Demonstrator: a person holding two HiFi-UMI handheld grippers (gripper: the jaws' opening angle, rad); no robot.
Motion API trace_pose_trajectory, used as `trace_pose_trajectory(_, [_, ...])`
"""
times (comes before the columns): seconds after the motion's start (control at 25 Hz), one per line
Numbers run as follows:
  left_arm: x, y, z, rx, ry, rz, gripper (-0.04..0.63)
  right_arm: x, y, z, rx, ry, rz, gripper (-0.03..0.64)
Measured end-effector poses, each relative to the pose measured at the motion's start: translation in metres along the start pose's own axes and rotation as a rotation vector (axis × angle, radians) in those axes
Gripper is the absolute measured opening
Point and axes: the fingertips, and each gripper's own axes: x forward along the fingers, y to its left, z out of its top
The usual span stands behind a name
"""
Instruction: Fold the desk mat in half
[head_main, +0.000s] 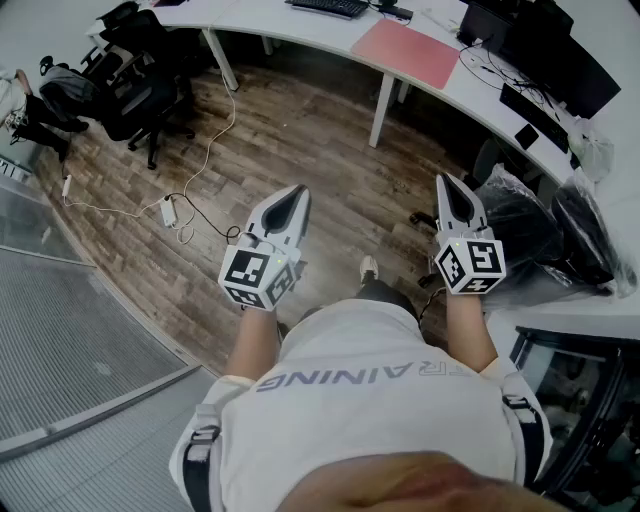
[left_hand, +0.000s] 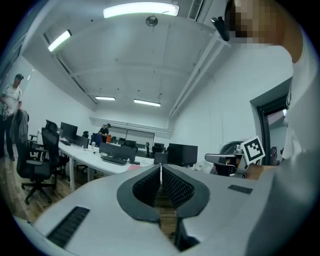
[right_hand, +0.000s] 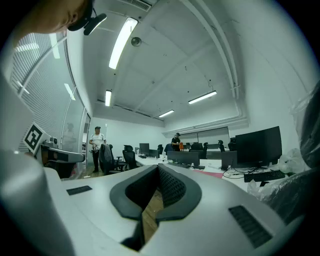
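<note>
The pink desk mat (head_main: 405, 52) lies flat on the long white desk (head_main: 300, 35) at the top of the head view, far ahead of both grippers. It also shows as a thin pink strip, the mat (right_hand: 212, 173), in the right gripper view. My left gripper (head_main: 298, 192) and right gripper (head_main: 445, 182) are held level in front of the person's body, over the wooden floor. Both are shut with nothing between the jaws. The left gripper (left_hand: 160, 168) and the right gripper (right_hand: 159, 168) each show pads pressed together.
Black office chairs (head_main: 140, 80) stand at the upper left. A power strip with a white cable (head_main: 170, 208) lies on the floor. Black plastic bags (head_main: 530, 235) sit at the right by the desk. Monitors (head_main: 560, 50) and a keyboard (head_main: 330, 6) are on the desk.
</note>
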Motion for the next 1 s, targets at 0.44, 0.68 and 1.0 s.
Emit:
trace_pose_trajectory(0.44, [-0.003, -0.018, 0.001, 0.01, -0.003, -0.022, 0.038, -0.013, 0.003, 0.006, -0.007, -0.014, 0.007, 0.023])
trace_pose_trajectory(0.68, [-0.016, -0.015, 0.002, 0.006, -0.005, -0.023, 0.038, -0.02, 0.002, 0.01, 0.048, -0.048, -0.039, 0.023])
trace_pose_trajectory(1.0, [-0.026, 0.002, -0.002, -0.016, 0.002, -0.015, 0.038, -0.007, 0.02, 0.009, 0.063, -0.043, -0.017, 0.023])
